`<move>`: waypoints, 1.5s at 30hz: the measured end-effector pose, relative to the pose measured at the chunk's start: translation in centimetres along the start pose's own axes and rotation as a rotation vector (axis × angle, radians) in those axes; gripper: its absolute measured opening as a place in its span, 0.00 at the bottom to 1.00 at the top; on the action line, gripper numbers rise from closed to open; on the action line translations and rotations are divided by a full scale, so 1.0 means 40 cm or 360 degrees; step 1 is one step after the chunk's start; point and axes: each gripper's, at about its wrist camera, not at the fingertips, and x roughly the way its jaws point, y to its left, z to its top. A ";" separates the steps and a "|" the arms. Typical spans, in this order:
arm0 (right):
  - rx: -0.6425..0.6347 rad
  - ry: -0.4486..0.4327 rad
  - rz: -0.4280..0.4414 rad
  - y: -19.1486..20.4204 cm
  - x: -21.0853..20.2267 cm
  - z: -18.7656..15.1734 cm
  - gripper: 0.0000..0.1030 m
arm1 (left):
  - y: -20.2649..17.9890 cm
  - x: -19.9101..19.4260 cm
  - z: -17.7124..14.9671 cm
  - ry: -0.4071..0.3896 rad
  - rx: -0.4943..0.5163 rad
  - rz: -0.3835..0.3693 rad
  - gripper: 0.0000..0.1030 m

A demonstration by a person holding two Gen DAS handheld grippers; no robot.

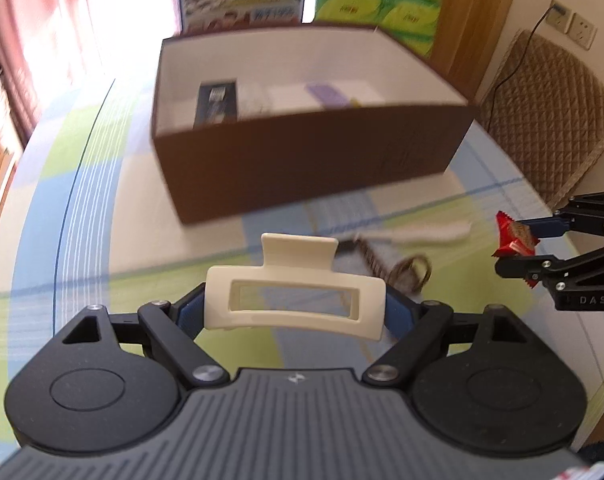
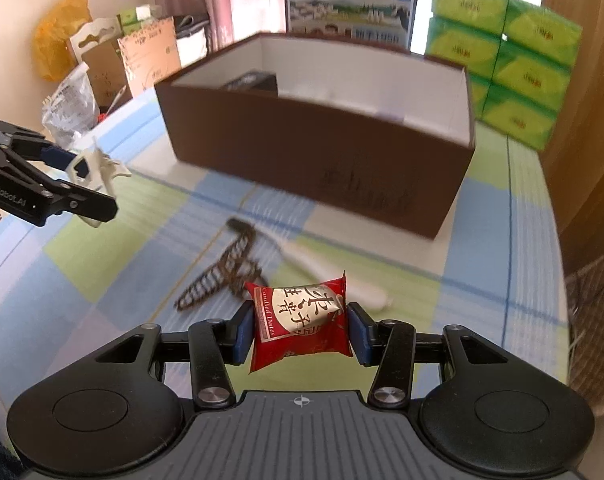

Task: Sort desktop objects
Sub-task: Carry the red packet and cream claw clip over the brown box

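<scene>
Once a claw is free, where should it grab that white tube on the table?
Take the white tube around its midsection, from above, claw across its width. It lies flat; one end runs under the brown hair clip, while the other end is clear.

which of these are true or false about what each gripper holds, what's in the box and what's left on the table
1. The left gripper holds a cream hair claw clip. True.
2. The right gripper is open and holds nothing. False: its fingers are shut on a red snack packet.
3. The brown box holds nothing. False: a dark packet and other items lie inside.
4. A brown hair clip and a white tube-like item lie on the table in front of the box. True.
5. The snack packet is already in the box. False: it is held above the checked tablecloth.
</scene>
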 end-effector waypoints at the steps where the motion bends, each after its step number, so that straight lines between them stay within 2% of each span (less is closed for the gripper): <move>1: -0.0003 -0.0014 0.0001 -0.005 -0.004 0.010 0.44 | -0.004 0.000 0.015 -0.0014 0.0008 -0.0003 0.82; 10: -0.0032 -0.0152 0.0019 -0.079 -0.014 0.147 0.44 | -0.038 0.012 0.170 -0.0166 0.0106 -0.0006 0.82; 19: -0.0045 -0.0238 -0.0002 -0.180 0.058 0.325 0.44 | -0.034 0.090 0.346 -0.0244 0.0148 -0.0002 0.82; 24: -0.0095 -0.0214 -0.0043 -0.226 0.143 0.406 0.44 | -0.018 0.178 0.435 -0.0205 0.0137 -0.0007 0.82; 32: -0.0186 -0.0119 -0.0075 -0.262 0.284 0.481 0.44 | 0.004 0.329 0.541 -0.0116 0.0154 0.0005 0.82; 45: -0.0370 0.0026 -0.0135 -0.322 0.436 0.547 0.44 | 0.030 0.542 0.616 0.0069 0.0204 0.0045 0.82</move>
